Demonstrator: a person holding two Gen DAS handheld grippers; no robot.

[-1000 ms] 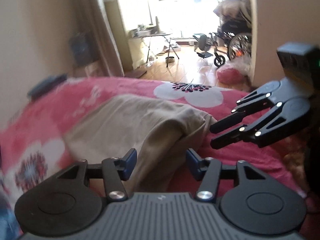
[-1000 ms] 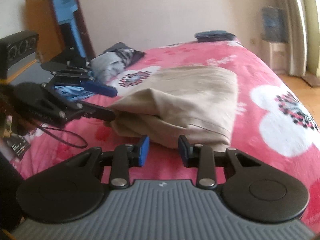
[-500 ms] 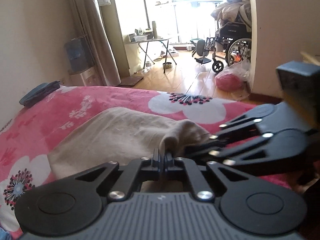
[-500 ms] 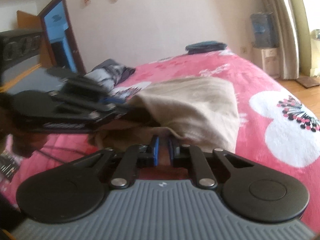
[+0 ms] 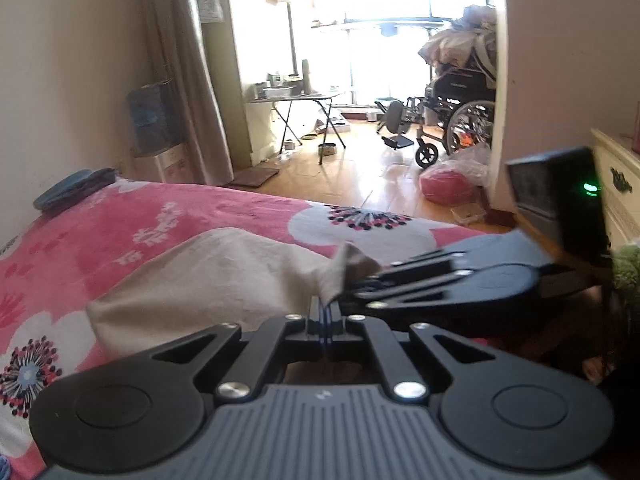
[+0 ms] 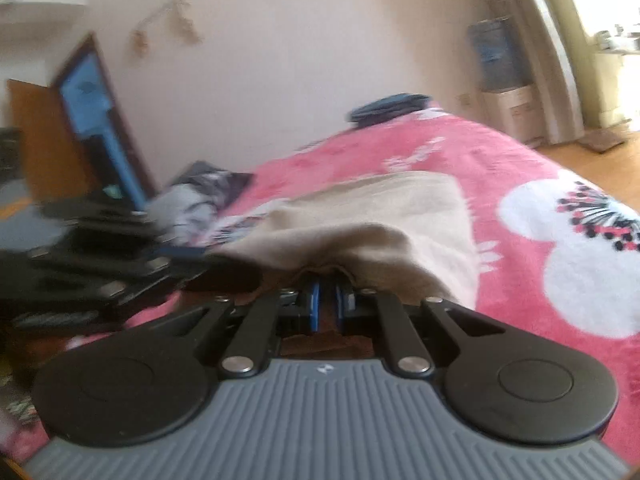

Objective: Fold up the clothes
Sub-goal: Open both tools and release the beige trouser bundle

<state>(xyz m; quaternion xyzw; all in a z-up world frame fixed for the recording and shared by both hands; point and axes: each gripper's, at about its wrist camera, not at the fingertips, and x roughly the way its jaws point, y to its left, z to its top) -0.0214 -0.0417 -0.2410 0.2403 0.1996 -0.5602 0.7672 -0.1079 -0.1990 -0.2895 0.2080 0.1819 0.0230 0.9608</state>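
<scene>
The beige, soft-woven garment (image 5: 192, 280) lies on the pink floral bedspread (image 5: 224, 208), its far part flat on the cover and its near edge raised off it. The left gripper (image 5: 325, 312) has its blue-padded fingers pressed together, with a peak of beige cloth standing up just in front of them; the fabric appears pinched there. The right gripper (image 6: 326, 304) holds its fingers nearly together with a narrow gap, and a fold of the garment drapes over and between the tips, so it is judged to be clamped on the near hem. Both grips sit on the same near edge, close to one another, which fits lifting that edge so it can be carried over the rest of the cloth; whether this is a fold in progress or a folded piece being picked up, the pictures do not settle. The left wrist view shows the right gripper from its side, reaching in beside the raised corner, and beyond the bed a bright doorway, a folding table (image 5: 296, 96) and a black wheelchair (image 5: 460, 116) on a wooden floor. The right wrist view shows what the other lacks: a second heap of grey and dark clothing (image 6: 200, 196) on the bed near the wall, a dark blue flat item (image 6: 388, 108) at the far corner, and the left gripper as a blurred dark shape at the left margin. The motion blur there prevents a reading of its jaws from that side.
</scene>
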